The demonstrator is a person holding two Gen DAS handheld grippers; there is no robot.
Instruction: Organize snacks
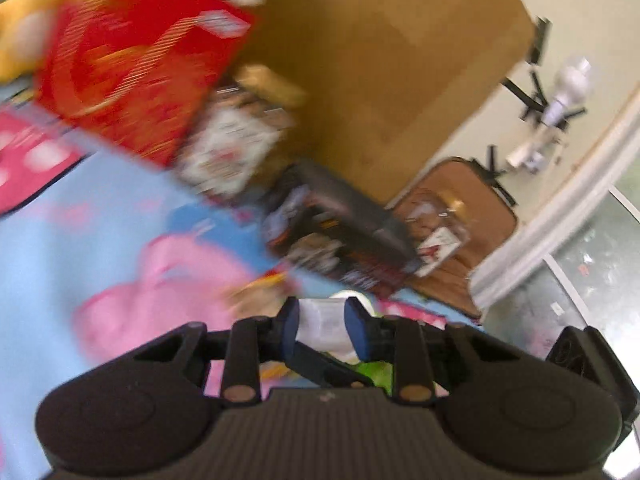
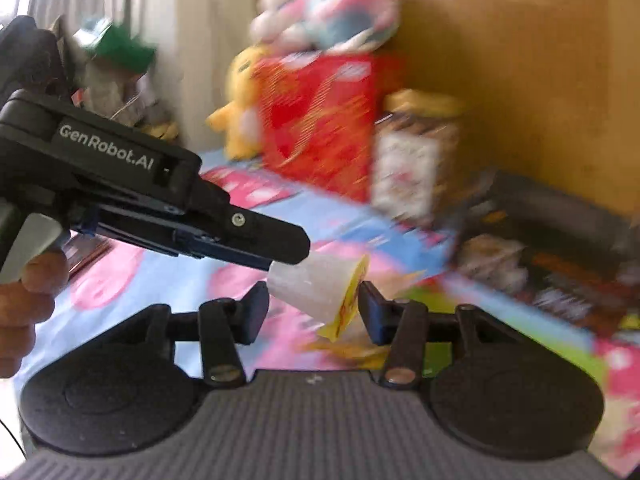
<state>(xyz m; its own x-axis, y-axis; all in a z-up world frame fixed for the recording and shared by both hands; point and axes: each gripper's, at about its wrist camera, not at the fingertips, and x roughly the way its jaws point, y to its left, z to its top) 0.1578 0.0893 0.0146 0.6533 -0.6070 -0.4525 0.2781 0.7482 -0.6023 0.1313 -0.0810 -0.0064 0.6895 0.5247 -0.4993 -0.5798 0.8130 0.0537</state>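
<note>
My left gripper (image 1: 322, 322) is shut on a small white snack cup (image 1: 323, 320) and holds it above the mat. In the right wrist view the left gripper (image 2: 280, 254) comes in from the left with the cup (image 2: 316, 290), which has a yellow lid (image 2: 348, 300), at its tip. My right gripper (image 2: 312, 304) is open, its fingers on either side of the cup without gripping it. A red snack box (image 1: 132, 80), a white-labelled jar (image 1: 228, 148) and a dark snack box (image 1: 340, 232) stand against the brown board; they also show in the right wrist view (image 2: 320, 120).
A brown board (image 1: 380, 60) forms the back wall. Plush toys (image 2: 328, 8) sit on and beside the red box. The blue and pink cartoon mat (image 1: 100, 220) covers the surface. A brown tray (image 1: 460, 220) lies at the right edge.
</note>
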